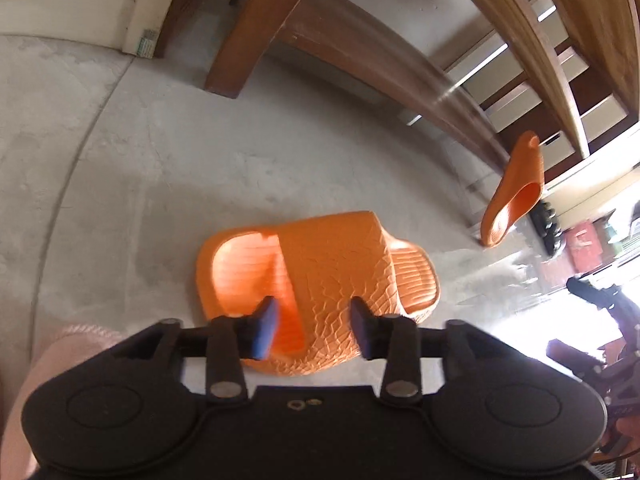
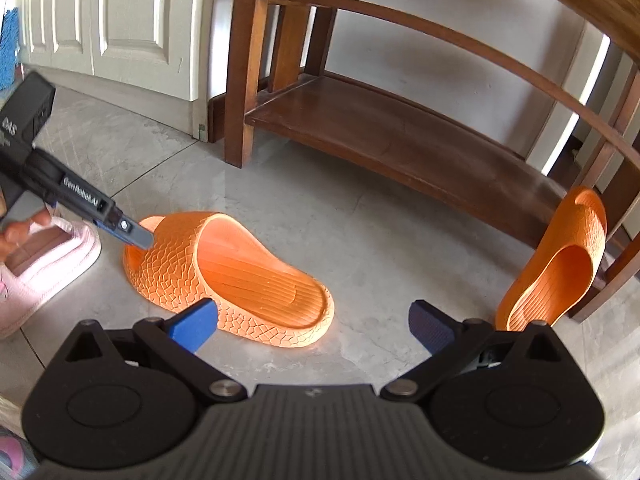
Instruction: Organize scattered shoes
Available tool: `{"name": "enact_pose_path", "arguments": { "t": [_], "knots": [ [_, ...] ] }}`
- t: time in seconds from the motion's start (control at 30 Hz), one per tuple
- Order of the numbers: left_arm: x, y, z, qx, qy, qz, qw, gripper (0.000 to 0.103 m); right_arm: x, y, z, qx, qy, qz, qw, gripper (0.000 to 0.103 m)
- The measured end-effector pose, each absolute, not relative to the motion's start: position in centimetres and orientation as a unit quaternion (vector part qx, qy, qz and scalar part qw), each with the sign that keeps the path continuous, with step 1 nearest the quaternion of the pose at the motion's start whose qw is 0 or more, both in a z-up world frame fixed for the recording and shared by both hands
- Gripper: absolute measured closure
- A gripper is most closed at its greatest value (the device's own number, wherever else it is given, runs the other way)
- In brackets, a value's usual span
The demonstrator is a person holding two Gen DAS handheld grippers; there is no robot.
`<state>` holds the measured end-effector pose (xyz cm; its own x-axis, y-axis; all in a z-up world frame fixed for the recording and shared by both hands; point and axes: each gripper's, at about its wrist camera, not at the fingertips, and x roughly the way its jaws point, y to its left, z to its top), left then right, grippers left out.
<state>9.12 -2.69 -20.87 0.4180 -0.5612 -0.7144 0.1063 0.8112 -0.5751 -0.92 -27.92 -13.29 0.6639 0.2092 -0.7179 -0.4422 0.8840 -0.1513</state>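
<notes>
- We hold our left gripper [image 1: 314,326] low over an orange slide sandal [image 1: 320,280] lying flat on the floor [image 1: 140,160], sole down.
- Its blue pads [image 1: 264,330] stand partly apart, one on each side of the sandal's broad strap; in the blurred left wrist view we see no pad pressing on the foam, so nothing is pinched.
- The sandal is thick, rounded moulded foam: the strap and side wall carry a cracked, scale-like relief, the footbed fine ridges running lengthwise.
- From the right wrist view, the left gripper's black body and grey fingertip reach the strap end of the sandal from the left.
- Our right gripper [image 2: 314,326] hangs with its blue, finely ribbed pads [image 2: 194,326] spread wide and empty, the left pad just in front of the flat sandal's heel edge.
- A second orange sandal [image 2: 560,268] of the same make stands on end, well apart from the first, leaning against the lower rail of a wooden rack [image 2: 400,136].
- The rack is dark brown varnished wood with square legs, a smooth low shelf and thin rails above.
- The floor is pale grey marbled tile, glossy, with thin joints.
- A pink fluffy slipper [image 2: 44,272] lies at the left edge, near the flat sandal's toe.
- A white panelled door [image 2: 120,20] stands behind.
</notes>
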Motion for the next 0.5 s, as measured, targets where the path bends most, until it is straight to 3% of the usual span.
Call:
{"name": "enact_pose_path", "arguments": {
  "t": [0.1,0.17,0.5],
  "knots": [
    [9.2,-3.4,-21.3,-0.230,0.498,-0.219,0.807,0.071,-1.0,-27.4,-13.4,-0.166,0.367,0.181,0.897,0.000],
    [8.9,-4.0,-21.5,-0.221,0.505,-0.230,0.802,0.090,-1.2,-27.2,-13.4,-0.170,0.365,0.183,0.897,0.000],
    [4.3,-9.7,-20.0,-0.111,0.492,-0.280,0.817,0.093,-0.7,-25.5,-14.3,-0.178,0.385,0.173,0.889,0.001]
  ]
}}
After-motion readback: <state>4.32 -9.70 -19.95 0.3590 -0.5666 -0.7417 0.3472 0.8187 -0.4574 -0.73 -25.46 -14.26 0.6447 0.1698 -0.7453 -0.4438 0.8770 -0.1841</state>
